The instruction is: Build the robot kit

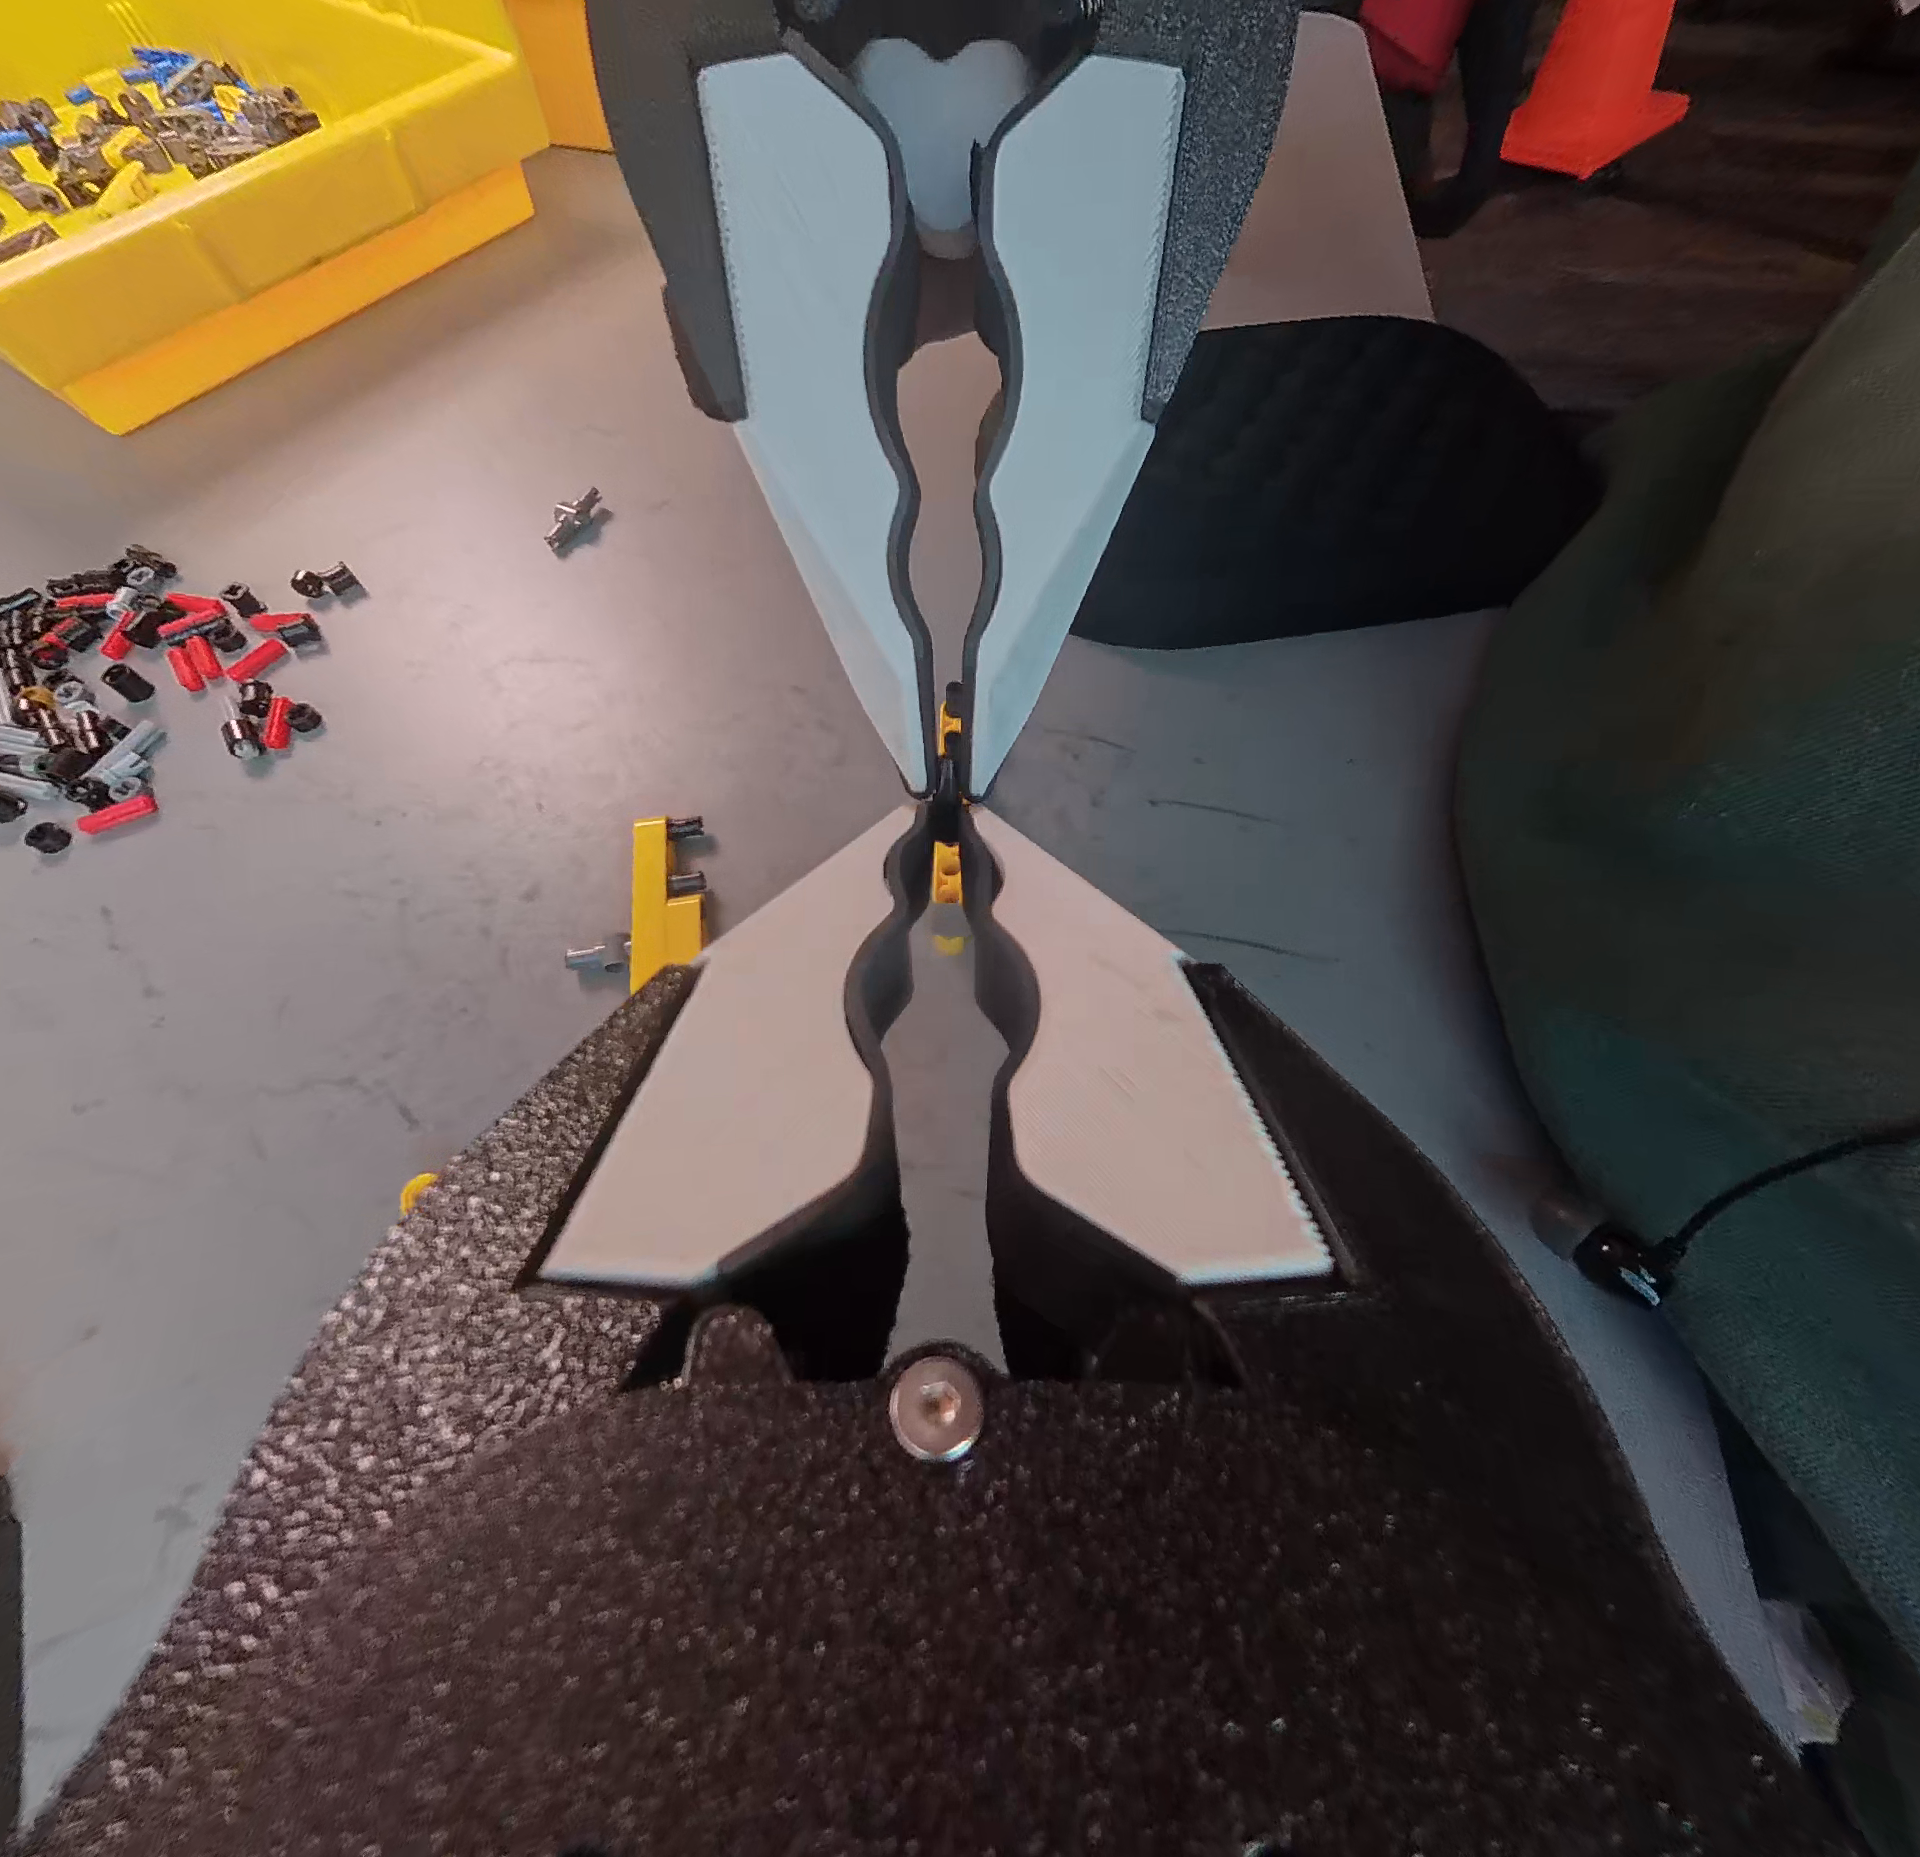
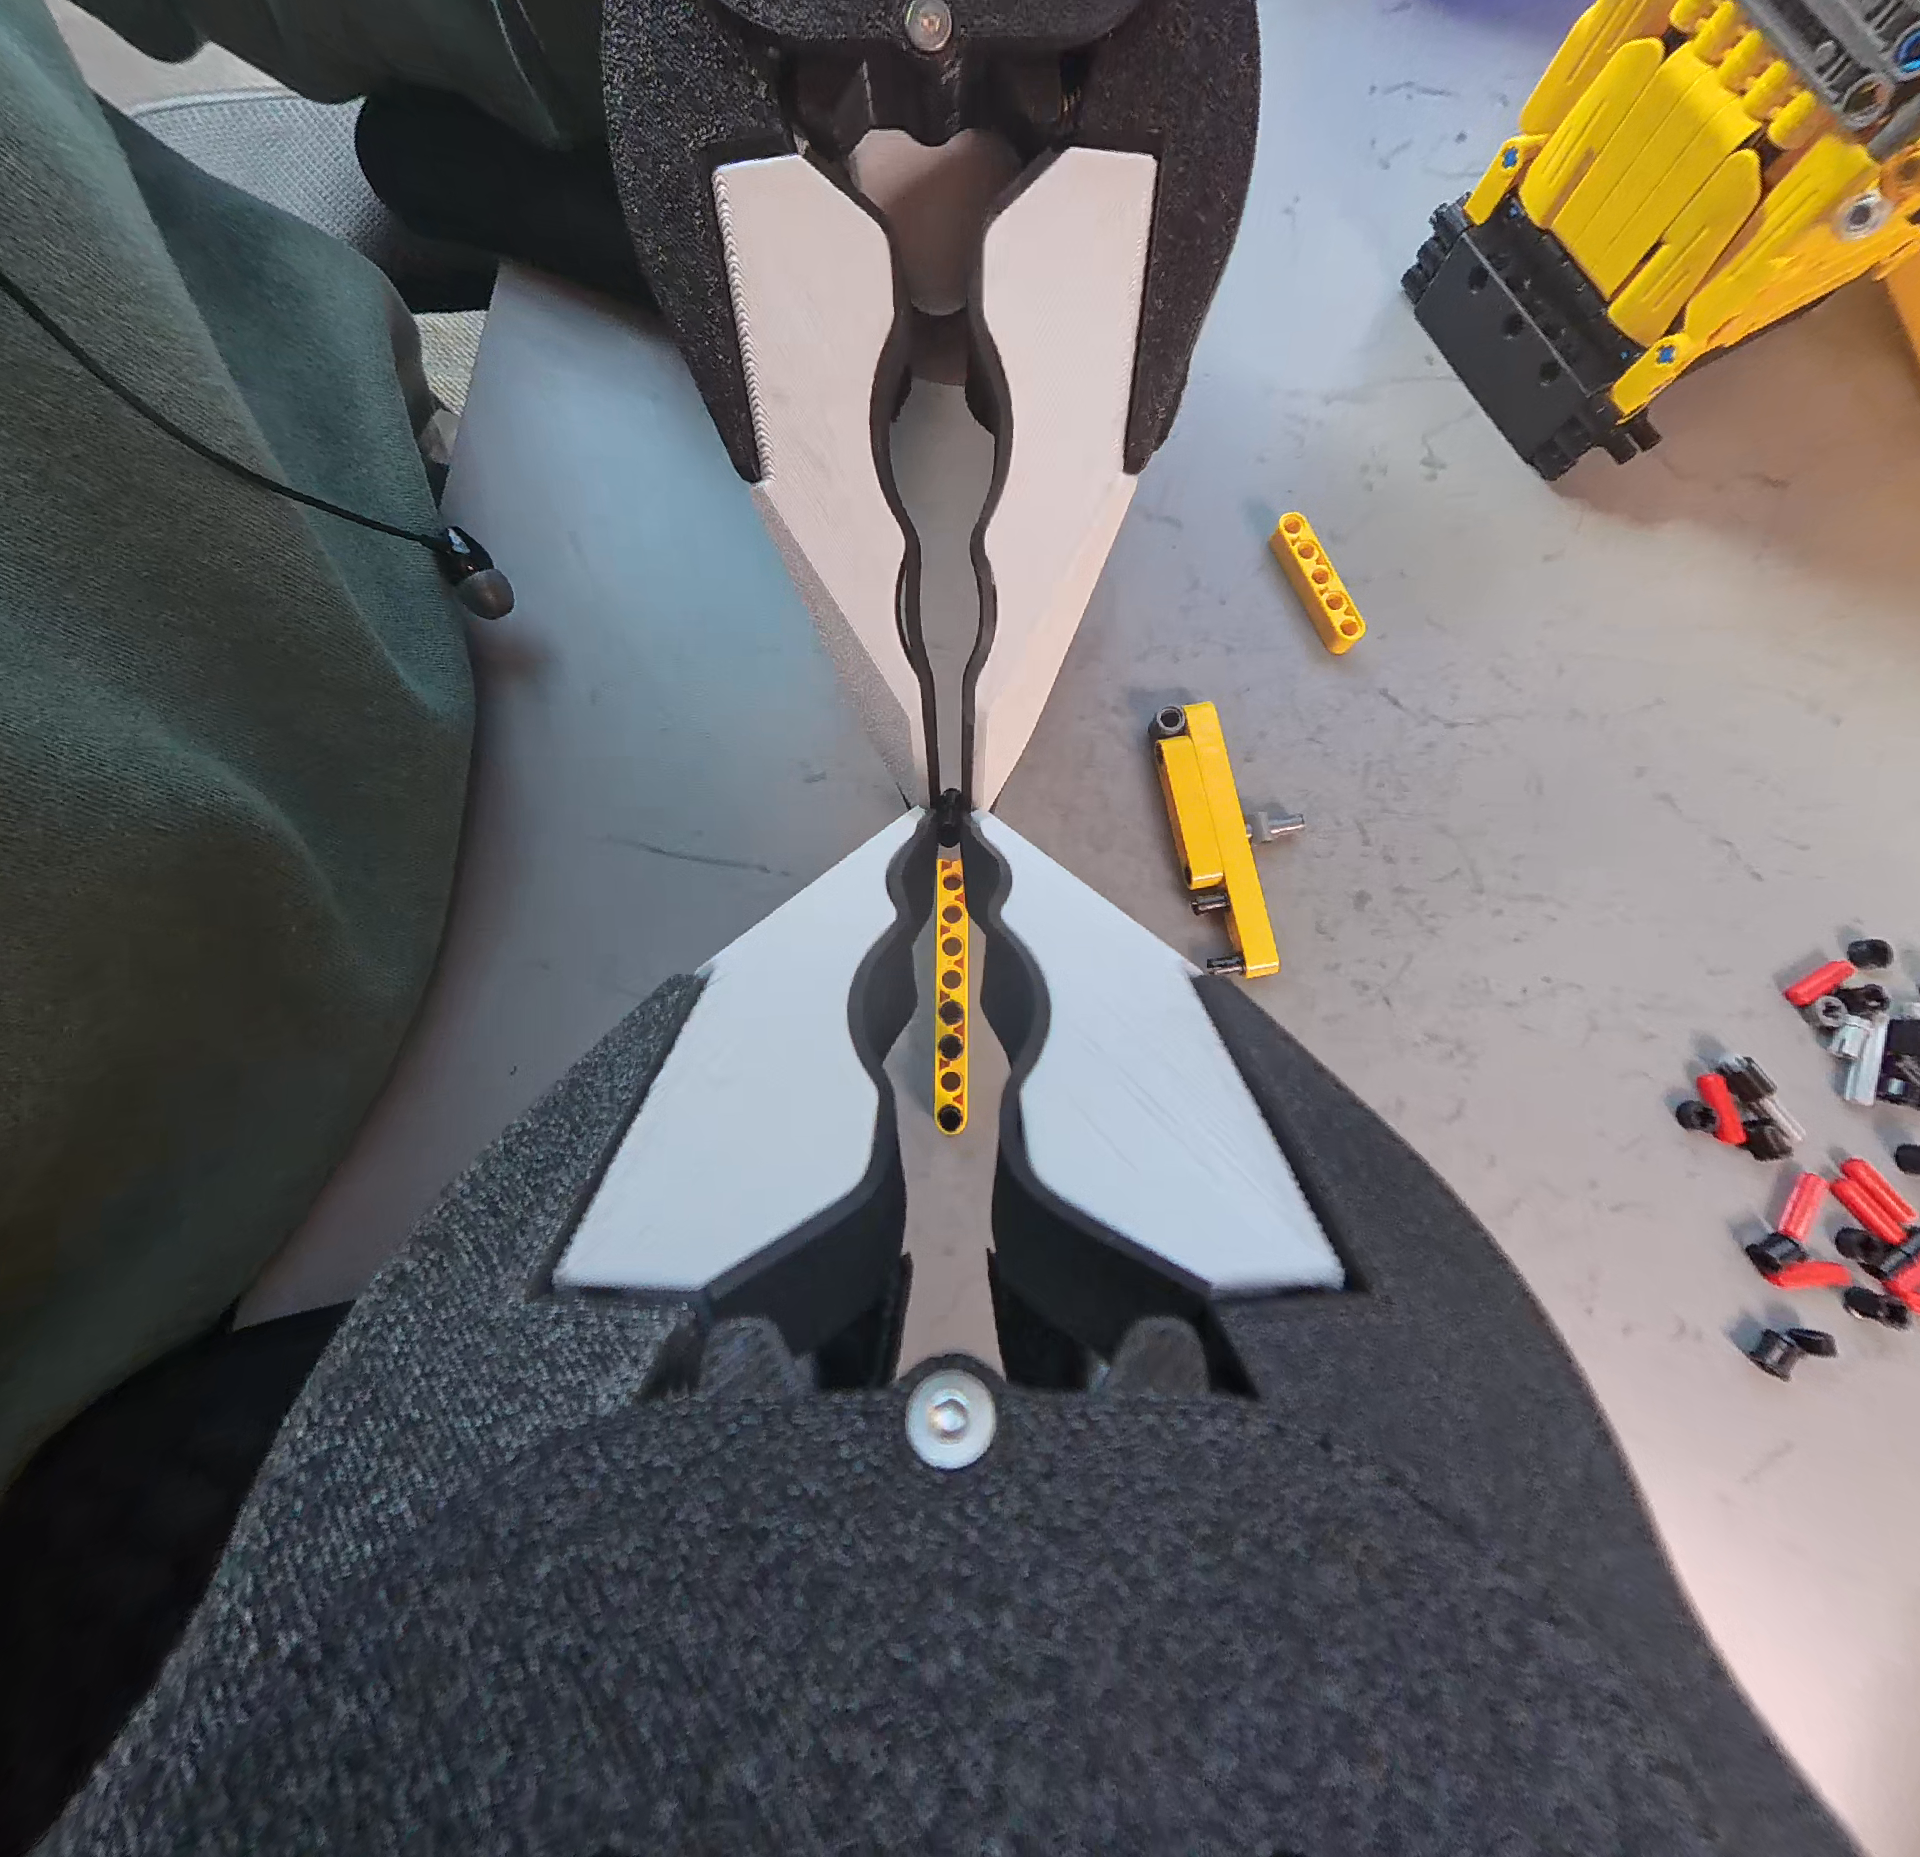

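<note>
Both tools tip to tip: right tool (image 2: 948, 841) clamped on yellow beam (image 2: 950, 997).

grey scuffed tabletop (image 1: 436, 1028) | yellow bin (image 1: 270, 280) upper left | loose red/black/grey pins (image 1: 135, 685) left | yellow beam assembly (image 2: 1216, 841) centre-right | short yellow beam (image 2: 1317, 581) | yellow-black model (image 2: 1683, 207) upper right

Grey bench (image 1: 436, 976), scuffed. Far left of left claw (image 1: 943, 805): yellow bin (image 1: 270, 249) holding small blue, grey and black parts. Nearer left: loose pile of red, black and grey pins (image 1: 135, 685). Just left of claw tip: short yellow beam assembly with black pins (image 1: 665, 898). Right of right claw (image 2: 950, 805): loose yellow beam (image 2: 1317, 581); far right, yellow and black built model (image 2: 1662, 207).
</note>
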`<state>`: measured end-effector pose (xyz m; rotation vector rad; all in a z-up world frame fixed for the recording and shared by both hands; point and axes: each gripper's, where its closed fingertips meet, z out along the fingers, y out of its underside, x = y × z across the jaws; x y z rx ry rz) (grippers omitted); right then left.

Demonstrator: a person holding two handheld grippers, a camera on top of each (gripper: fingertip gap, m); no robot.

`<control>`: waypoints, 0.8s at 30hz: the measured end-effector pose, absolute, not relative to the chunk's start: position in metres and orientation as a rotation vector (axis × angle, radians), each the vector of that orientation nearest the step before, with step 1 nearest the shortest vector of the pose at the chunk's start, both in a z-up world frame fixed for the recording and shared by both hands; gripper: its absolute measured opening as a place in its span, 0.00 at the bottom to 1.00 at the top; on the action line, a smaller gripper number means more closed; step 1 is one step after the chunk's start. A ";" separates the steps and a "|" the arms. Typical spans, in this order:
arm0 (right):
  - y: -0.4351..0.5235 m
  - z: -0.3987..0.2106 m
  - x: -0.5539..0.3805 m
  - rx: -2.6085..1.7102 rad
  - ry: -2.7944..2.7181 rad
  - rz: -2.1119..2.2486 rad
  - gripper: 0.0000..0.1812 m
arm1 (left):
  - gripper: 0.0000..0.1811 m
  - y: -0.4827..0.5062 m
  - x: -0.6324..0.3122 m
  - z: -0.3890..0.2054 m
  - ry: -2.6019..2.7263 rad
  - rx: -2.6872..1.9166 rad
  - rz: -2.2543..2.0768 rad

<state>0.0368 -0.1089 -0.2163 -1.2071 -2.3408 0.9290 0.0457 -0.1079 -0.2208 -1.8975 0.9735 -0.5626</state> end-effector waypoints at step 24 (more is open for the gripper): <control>-0.104 -0.257 0.037 -1.112 -2.739 0.390 0.02 | 0.04 -0.108 0.037 -0.265 0.987 -2.154 -0.593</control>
